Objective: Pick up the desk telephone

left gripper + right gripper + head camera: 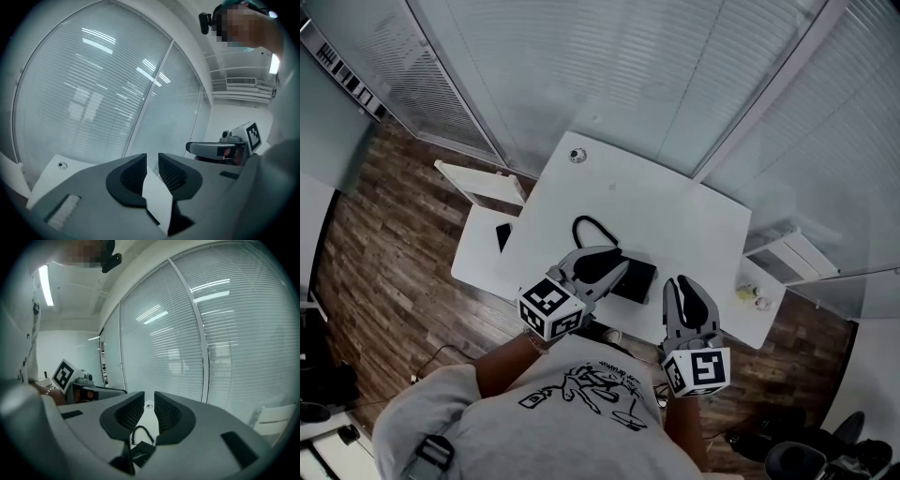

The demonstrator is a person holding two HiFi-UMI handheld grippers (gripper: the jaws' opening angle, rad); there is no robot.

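The black desk telephone (636, 279) lies near the front edge of the white desk (675, 216), with its coiled cord (593, 228) looping behind it. My left gripper (619, 265) hangs over the phone's left part and hides it; its jaws stand a little apart with nothing between them (152, 161). My right gripper (682, 284) is just right of the phone. Only a thin slit shows between its jaws (149, 401), and nothing is in it. Through that slit I see the telephone (140, 452) and cord (139, 432) below.
A small round fitting (577, 156) sits at the desk's far corner. A lower white surface (473, 253) on the left carries a dark flat object (503, 234). A white shelf (792, 253) with small items (750, 297) stands at the right. Blinds and glass walls enclose the back.
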